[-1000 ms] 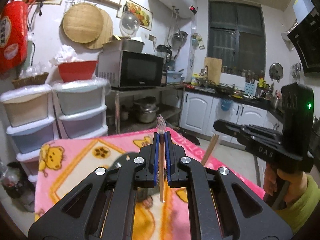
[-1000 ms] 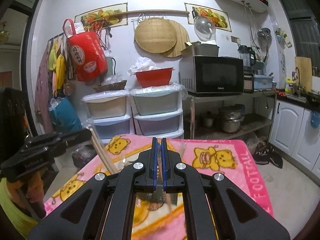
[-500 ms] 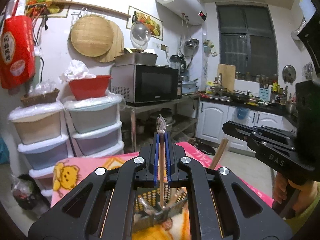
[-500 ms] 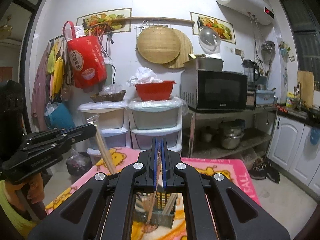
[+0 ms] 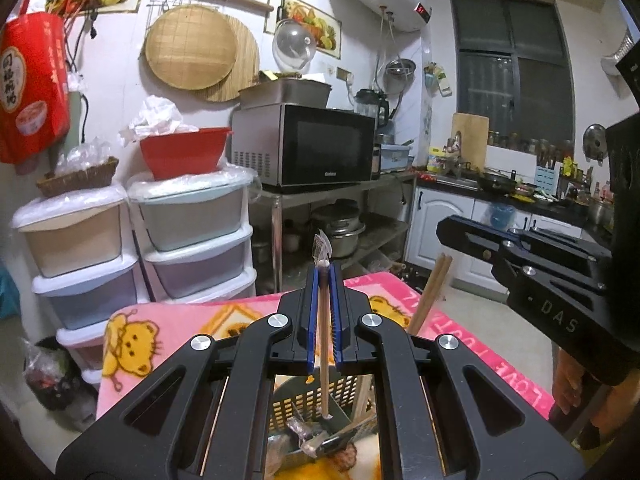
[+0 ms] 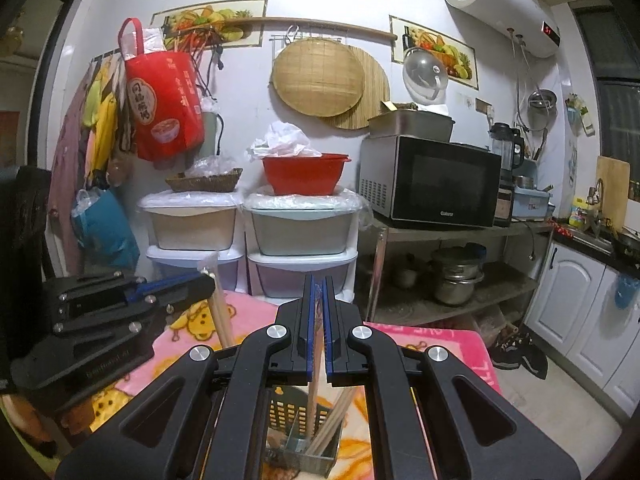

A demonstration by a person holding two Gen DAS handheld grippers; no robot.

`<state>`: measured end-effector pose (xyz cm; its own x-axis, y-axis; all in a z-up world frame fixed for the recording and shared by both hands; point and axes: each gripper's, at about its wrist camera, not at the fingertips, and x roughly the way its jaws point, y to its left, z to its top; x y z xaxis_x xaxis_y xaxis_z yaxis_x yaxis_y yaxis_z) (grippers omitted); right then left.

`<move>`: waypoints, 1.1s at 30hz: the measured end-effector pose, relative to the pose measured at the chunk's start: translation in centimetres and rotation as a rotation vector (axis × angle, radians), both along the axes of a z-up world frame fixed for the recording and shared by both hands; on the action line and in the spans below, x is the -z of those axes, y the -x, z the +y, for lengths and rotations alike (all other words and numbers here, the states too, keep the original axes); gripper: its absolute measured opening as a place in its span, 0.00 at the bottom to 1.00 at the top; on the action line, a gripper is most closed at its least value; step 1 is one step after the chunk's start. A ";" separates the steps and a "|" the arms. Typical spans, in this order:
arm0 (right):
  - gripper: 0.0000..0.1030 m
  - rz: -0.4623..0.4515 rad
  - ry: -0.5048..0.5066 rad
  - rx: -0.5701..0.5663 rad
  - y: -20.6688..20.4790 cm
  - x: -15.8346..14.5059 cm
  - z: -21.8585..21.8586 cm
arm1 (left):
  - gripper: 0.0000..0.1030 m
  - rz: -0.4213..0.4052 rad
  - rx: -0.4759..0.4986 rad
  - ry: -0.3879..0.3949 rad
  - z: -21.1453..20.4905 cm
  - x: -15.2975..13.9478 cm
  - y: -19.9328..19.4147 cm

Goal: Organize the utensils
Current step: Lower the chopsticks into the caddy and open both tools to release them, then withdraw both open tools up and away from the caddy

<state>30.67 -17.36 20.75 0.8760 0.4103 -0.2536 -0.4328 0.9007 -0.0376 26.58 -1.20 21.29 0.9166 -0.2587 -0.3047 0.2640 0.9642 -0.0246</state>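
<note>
I have chopsticks clamped upright in each hand-held gripper, left (image 5: 323, 316) and right (image 6: 316, 326), tips hanging just over the slotted utensil basket (image 6: 308, 432) on the pink table (image 5: 472, 344) below. Next: lower them into a compartment, then let go.

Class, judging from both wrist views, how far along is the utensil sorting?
Done: some chopsticks and a metal utensil already sit in the slotted caddy.
In hand: the left gripper and right gripper each clamp chopsticks above it.
Left: lowering both and releasing them into the caddy.
</note>
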 end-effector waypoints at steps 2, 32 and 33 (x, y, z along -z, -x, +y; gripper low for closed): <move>0.04 0.006 -0.001 0.002 -0.5 0.3 0.2 | 0.03 0.009 -0.003 0.005 0.1 0.5 -0.6; 0.28 0.133 -0.005 -0.005 -3.3 7.0 0.4 | 0.22 0.155 -0.003 0.087 1.6 6.4 -3.9; 0.28 0.136 -0.003 -0.002 -3.0 7.2 0.2 | 0.24 0.159 -0.004 0.085 1.7 6.5 -3.8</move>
<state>33.71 -17.21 13.56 0.8326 0.4130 -0.3689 -0.4357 0.8998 0.0239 30.34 0.49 14.83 0.8599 -0.2860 -0.4229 0.2463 0.9580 -0.1470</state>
